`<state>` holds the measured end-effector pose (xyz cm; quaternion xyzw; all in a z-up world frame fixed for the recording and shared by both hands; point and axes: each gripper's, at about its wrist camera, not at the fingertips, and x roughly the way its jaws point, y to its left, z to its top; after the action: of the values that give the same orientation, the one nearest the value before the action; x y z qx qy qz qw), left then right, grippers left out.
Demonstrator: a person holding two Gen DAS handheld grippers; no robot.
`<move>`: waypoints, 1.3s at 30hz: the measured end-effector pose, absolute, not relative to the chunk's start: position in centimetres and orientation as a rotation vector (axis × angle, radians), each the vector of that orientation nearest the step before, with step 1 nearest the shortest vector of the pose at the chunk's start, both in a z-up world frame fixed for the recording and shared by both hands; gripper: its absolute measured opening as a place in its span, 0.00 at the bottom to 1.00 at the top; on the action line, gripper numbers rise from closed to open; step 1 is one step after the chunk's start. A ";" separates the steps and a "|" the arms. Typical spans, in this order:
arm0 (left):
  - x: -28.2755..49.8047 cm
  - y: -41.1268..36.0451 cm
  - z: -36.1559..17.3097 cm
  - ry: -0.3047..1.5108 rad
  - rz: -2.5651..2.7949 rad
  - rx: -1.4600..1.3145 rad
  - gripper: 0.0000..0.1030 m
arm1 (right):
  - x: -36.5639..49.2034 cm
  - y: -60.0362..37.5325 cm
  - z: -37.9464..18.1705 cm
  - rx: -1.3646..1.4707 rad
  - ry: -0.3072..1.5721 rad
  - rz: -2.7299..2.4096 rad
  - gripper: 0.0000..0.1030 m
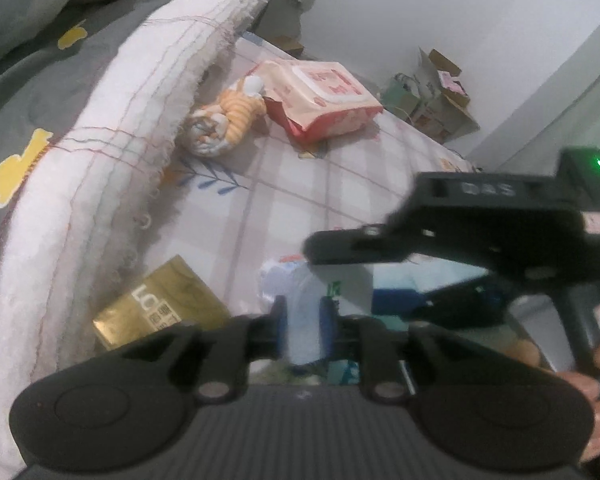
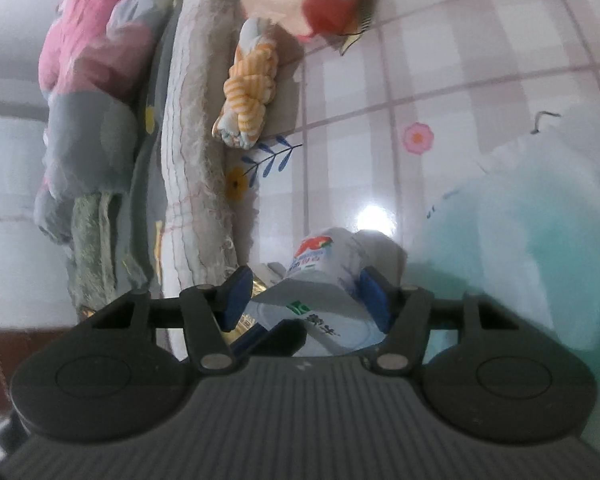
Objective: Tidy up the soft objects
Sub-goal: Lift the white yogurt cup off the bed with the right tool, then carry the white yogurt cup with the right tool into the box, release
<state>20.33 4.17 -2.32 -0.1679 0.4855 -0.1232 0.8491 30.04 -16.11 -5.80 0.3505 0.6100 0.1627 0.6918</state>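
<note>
Left gripper [image 1: 304, 322]: jaws nearly closed, pinching a pale plastic bag [image 1: 300, 304], lower centre.
Right gripper [image 2: 300, 300]: jaws half open around a milk carton [image 2: 320, 280], pads apparently not pressing it.

White wall [image 1: 440, 8], checked bed sheet [image 1: 300, 184], perhaps cardboard boxes [image 1: 440, 96] beyond.

I count two black grippers: my left gripper [image 1: 303, 330] and my right gripper [image 2: 306, 300]. I see one white soft milk pouch with a red strawberry picture [image 2: 324, 264]. There is one pink and cream pack of wipes [image 1: 324, 98]. There is one orange and white striped rolled cloth [image 1: 224, 120]. I see one shiny gold flat packet [image 1: 160, 308] and one pale green plastic bag [image 2: 540, 220].
</note>
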 end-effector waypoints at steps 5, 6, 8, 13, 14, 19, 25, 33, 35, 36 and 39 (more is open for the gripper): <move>21.7 5.2 -2.8 1.042 -0.257 -0.423 0.22 | 29.7 -16.5 -5.1 0.822 1.326 0.391 0.57; 21.9 5.4 -2.9 1.048 -0.253 -0.426 0.22 | 29.7 -16.5 -5.3 0.827 1.322 0.392 0.55; 22.4 5.6 -3.2 1.047 -0.262 -0.443 0.23 | 29.8 -16.6 -5.7 0.844 1.316 0.391 0.51; 23.4 5.7 -3.4 1.052 -0.271 -0.453 0.28 | 30.4 -16.8 -6.3 0.880 1.274 0.395 0.41; 23.6 5.8 -3.4 1.058 -0.273 -0.461 0.28 | 30.6 -16.9 -6.3 0.885 1.272 0.394 0.39; 23.3 6.3 -3.3 1.067 -0.313 -0.464 0.38 | 30.7 -17.0 -6.5 0.884 1.265 0.405 0.37; 21.7 5.3 -3.6 1.065 -0.335 -0.366 0.42 | 29.9 -16.0 -6.0 0.745 1.263 0.432 0.35; 19.9 4.1 -2.3 1.004 -0.276 -0.284 0.32 | 28.6 -14.9 -5.2 0.660 1.249 0.421 0.24; 19.2 4.0 -1.3 0.985 -0.265 -0.269 0.32 | 28.1 -14.7 -4.6 0.652 1.234 0.427 0.25; 18.8 4.0 -0.7 0.972 -0.264 -0.261 0.32 | 27.8 -14.5 -4.0 0.646 1.222 0.434 0.25; 17.6 3.7 1.7 0.926 -0.262 -0.251 0.32 | 26.6 -14.8 -1.7 0.644 1.176 0.459 0.25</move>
<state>17.55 3.66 1.66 -0.1205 0.4442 -0.1258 0.8788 26.64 -14.78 -1.75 0.2959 0.5400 0.2109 0.7592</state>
